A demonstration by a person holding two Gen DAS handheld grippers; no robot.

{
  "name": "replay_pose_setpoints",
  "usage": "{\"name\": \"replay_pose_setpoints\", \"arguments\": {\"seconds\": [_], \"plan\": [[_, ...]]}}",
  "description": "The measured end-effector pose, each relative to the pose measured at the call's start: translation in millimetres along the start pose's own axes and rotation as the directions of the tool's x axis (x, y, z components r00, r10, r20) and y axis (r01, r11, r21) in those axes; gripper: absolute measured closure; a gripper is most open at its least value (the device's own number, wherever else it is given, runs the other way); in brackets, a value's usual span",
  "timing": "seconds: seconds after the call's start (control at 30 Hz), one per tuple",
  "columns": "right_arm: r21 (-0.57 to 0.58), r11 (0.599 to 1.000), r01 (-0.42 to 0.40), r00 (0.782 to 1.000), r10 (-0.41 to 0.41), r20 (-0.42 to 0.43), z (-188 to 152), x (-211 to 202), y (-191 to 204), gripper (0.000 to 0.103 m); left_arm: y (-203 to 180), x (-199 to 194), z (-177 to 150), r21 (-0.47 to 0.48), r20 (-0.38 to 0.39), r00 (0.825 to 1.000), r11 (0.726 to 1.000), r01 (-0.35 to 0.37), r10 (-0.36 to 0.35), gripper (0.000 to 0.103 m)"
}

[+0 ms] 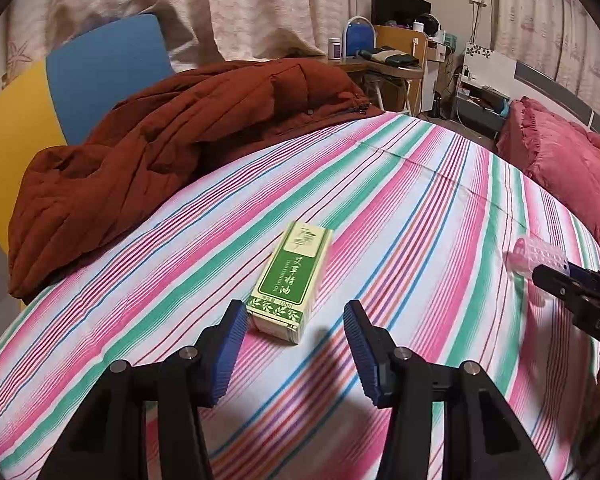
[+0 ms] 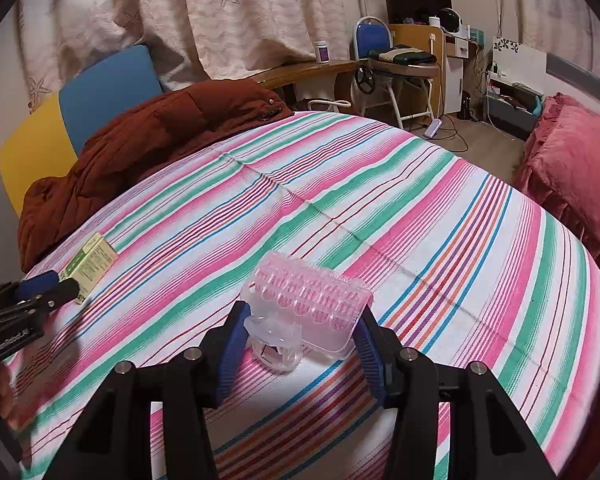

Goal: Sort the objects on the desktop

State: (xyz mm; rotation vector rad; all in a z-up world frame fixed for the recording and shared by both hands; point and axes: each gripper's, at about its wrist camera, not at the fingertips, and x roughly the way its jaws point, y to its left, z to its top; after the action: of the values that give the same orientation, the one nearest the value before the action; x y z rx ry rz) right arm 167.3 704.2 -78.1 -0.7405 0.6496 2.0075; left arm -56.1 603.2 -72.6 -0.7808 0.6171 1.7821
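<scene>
Left wrist fisheye, nearest first: left hand-held gripper, black arms with blue ribbed pads, jaws spread wide and holding nothing; green and cream carton with printed leaf pattern lying flat on the striped bed sheet, its near end just between and ahead of the fingertips, not touched by either pad; at the right edge, the right hand-held gripper seen side-on, with the pink plastic hair roller at its tip; further back, a rust-brown quilted jacket heaped on the far left of the bed; a pink pillow at the far right; blue and yellow panels behind the jacket; pale curtains and a cluttered desk at the rear.

Right wrist fisheye, nearest first: right hand-held gripper, jaws at medium width, closed on the two ends of the translucent pink hair roller, clear clip part towards the camera; whether the roller rests on the sheet or is lifted off it cannot be told; left hand-held gripper at the left edge, its tip at the carton; striped sheet beyond; jacket far left; pillow far right.
</scene>
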Motion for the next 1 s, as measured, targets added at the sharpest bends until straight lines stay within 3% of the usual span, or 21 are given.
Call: {"name": "replay_pose_setpoints", "arguments": {"seconds": [0.17, 0.37, 0.67, 0.8, 1.0], "plan": [[0.0, 1.0, 0.0, 1.0, 0.0, 0.004, 0.4, 0.4, 0.3, 0.05, -4.6, 8.0, -2.5, 0.004, -0.026, 1.0, 1.0, 0.017, -0.017, 0.074], [0.006, 1.0, 0.0, 1.0, 0.0, 0.009, 1.0, -0.4, 0.1, 0.051, 2.5, 2.2, -8.9, -0.056, -0.016, 0.998, 0.997, 0.052, -0.053, 0.075], [0.038, 0.998, -0.053, 0.999, 0.052, 0.006, -5.8, -14.0, 1.2, 0.051, 7.8, -25.1, -27.6, -0.074, 0.03, 0.999, 0.997, 0.029, -0.027, 0.075], [0.002, 0.995, -0.098, 0.995, 0.098, 0.006, -22.8, -31.7, 21.7, 0.051, 12.2, -46.2, -49.3, -0.142, 0.027, 1.0, 0.99, 0.009, -0.005, 0.075], [-0.068, 0.981, -0.183, 0.983, 0.183, -0.012, -60.4, -56.9, 65.7, 0.051, 16.2, -83.4, -90.7, -0.219, 0.051, 0.998, 0.975, 0.034, -0.023, 0.075]]}}
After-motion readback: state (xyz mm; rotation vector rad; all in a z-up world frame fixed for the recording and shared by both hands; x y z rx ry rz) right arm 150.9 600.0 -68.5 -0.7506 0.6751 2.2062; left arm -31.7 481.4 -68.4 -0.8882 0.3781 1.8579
